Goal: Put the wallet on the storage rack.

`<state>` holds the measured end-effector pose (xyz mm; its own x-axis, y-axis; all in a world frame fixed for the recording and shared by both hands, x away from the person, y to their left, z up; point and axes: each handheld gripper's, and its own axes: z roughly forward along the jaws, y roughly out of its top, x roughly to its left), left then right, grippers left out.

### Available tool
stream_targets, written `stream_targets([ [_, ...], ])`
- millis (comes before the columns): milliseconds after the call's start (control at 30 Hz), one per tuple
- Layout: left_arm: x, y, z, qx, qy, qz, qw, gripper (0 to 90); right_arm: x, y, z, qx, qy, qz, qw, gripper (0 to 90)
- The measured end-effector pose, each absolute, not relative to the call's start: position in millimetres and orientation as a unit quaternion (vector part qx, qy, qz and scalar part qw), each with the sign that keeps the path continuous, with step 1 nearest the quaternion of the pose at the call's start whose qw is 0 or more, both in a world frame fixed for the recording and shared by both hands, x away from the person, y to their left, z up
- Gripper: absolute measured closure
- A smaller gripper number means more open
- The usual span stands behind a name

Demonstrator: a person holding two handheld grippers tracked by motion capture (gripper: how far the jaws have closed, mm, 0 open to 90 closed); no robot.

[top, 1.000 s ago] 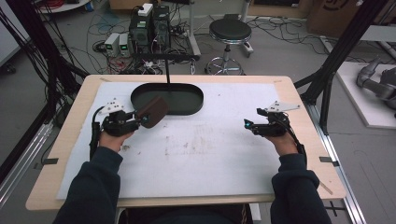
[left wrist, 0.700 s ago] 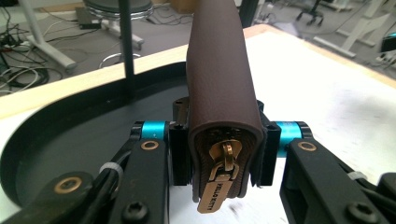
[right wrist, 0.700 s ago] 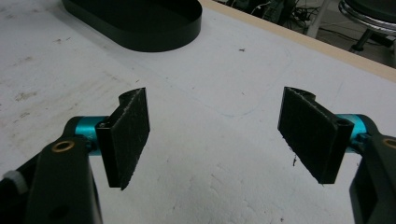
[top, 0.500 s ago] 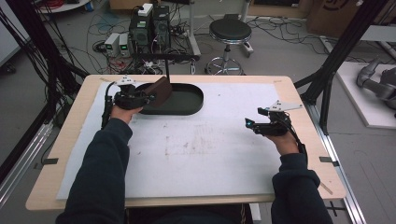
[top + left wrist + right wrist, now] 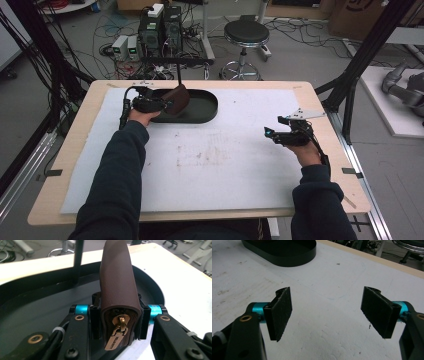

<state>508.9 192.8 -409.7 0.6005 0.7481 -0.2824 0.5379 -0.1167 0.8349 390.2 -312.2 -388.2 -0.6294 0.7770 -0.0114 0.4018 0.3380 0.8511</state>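
Right gripper (image 5: 327,312): near right on the white mat (image 5: 240,165), jaws wide, nothing between them.
Left gripper (image 5: 120,317): far left, clamped on a brown pouch (image 5: 117,287) (brass zipper pull toward the camera).
Pouch: held above the black tray (image 5: 202,107).

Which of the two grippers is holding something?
The left gripper, over the black tray: its jaws are shut on a brown zip pouch. The right gripper is open over the white mat, with nothing between its pads.
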Motion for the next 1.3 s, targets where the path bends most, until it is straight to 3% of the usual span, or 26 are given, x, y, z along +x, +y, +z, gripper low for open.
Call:
stream_targets([
  [167,509,194,-412,0.744,0.459,0.125,0.469,58.9,389,-314,-389,0.374,0.79,0.436,0.216,25.4],
  [233,508,198,-408,0.737,0.472,0.146,0.461,52.2,388,-314,-389,0.374,0.79,0.435,0.217,25.4],
  [467,505,210,-400,0.728,0.498,0.205,0.424,46.1,387,-315,-389,0.374,0.79,0.433,0.22,25.4],
  [733,491,212,-391,0.724,0.479,0.194,0.457,45.8,388,-314,-390,0.375,0.791,0.431,0.219,25.4],
  [867,463,212,-385,0.721,0.455,0.2,0.482,40.0,388,-314,-392,0.368,0.801,0.411,0.232,25.2],
  [1067,415,222,-383,0.696,0.431,0.235,0.524,21.0,388,-315,-394,0.372,0.798,0.409,0.24,21.6],
  [1300,384,233,-389,0.687,0.41,0.263,0.538,19.7,387,-317,-394,0.373,0.796,0.411,0.242,21.6],
])
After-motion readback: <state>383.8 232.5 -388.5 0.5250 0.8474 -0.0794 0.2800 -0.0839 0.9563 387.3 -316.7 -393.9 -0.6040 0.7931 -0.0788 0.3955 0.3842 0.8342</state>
